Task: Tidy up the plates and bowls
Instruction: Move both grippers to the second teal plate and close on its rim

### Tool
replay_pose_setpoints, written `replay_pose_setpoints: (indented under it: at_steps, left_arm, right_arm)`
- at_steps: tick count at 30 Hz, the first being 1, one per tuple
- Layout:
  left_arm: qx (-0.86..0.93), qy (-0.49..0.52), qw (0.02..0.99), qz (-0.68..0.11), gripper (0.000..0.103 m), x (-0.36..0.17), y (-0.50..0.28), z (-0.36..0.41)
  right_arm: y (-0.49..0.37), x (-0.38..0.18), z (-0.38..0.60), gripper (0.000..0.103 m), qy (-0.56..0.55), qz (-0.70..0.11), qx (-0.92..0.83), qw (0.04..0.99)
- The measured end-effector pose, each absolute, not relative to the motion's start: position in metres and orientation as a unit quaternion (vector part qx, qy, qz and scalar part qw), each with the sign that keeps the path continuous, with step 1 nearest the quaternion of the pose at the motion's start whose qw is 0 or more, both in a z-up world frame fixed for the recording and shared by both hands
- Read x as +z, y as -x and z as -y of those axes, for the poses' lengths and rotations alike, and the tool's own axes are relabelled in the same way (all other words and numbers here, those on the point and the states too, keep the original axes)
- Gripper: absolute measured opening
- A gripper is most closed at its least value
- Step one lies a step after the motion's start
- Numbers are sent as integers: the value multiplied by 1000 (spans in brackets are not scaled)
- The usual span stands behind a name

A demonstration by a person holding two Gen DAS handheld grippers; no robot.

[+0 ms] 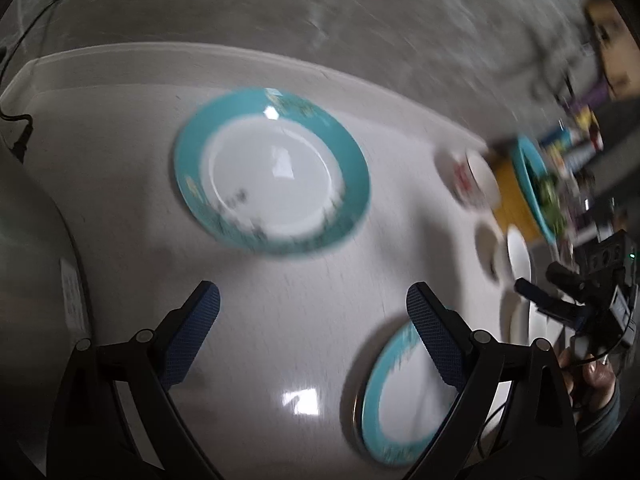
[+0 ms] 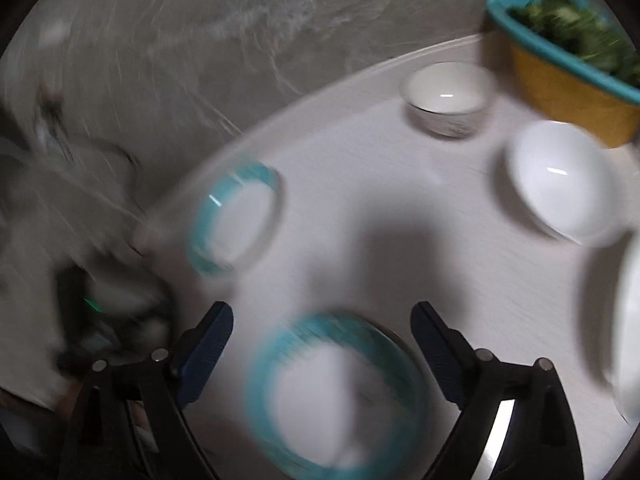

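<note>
Overhead, both handheld grippers hung with their blue-padded jaws spread wide and nothing between the pads, above a white table strewn with crockery. Nearest the left gripper, a teal-rimmed plate lay flat on the tabletop, partly hidden behind that gripper's right finger; the right gripper looked down on what appeared to be the same plate, heavily blurred. Farther off, a second teal-rimmed plate sat alone near the middle of the table, well apart from the first, and showed small and smeared in the right wrist view. Beyond it, toward the table's far edge, stood a plain white bowl and a smaller patterned bowl, near each other but not touching. Behind them rose a yellow basin with a teal rim, holding leafy greens. A large white dish edged the frame at right.
</note>
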State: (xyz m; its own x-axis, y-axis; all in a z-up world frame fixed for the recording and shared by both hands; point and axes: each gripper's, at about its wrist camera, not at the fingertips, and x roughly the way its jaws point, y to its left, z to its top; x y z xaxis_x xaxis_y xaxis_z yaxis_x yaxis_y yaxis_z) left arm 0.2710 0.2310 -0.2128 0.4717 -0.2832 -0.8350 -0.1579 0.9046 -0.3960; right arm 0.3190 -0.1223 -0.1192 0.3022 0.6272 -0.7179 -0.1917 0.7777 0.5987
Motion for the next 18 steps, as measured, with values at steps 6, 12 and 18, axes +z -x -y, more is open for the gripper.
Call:
replay_pose_setpoints:
  at_steps: [6,12,18]
  left_arm:
    - [15,232,828,-511,95,-211,-318,-273]
    - [58,271,804,-526,95,-233,-358,-312]
    - [66,276,784,-552,94,-260,-380,-326]
  right_arm:
    - [-395,-129,61,94,-206,-547,304,752]
    - [-436,-169,14,89,-201,-581,328,718]
    - [-453,-206,-9,83,-201,-612,342,684]
